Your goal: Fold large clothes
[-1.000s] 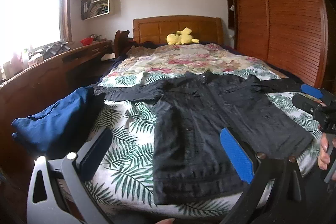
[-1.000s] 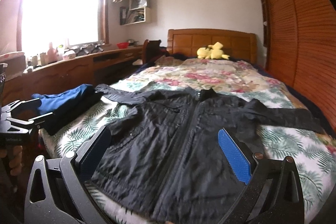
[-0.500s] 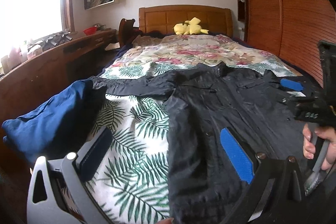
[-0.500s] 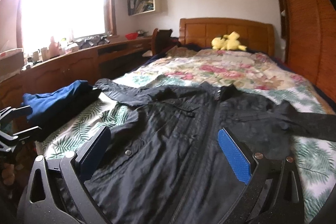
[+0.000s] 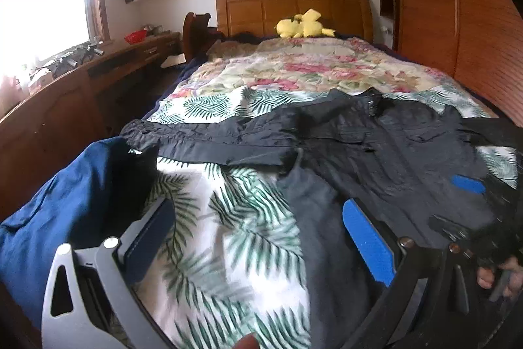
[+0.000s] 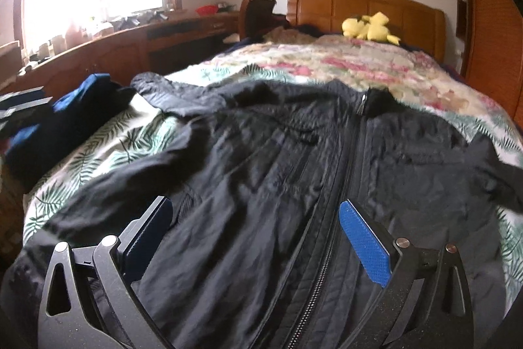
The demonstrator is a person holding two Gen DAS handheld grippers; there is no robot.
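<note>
A: Black jacket flat on palm-print bedspread, sleeve toward 9 o'clock.
B: Left gripper jaws apart above it. Blue garment at 8 o'clock.

The left gripper, with one grey finger and one black finger that has a bright blue pad, has its fingers spread wide apart and holds nothing. The right gripper, black with a blue pad on one finger, is spread wide too, with nothing between its fingers. In the left view it shows at about 4 o'clock, and the person's bare right hand is wrapped around its handle.
</note>
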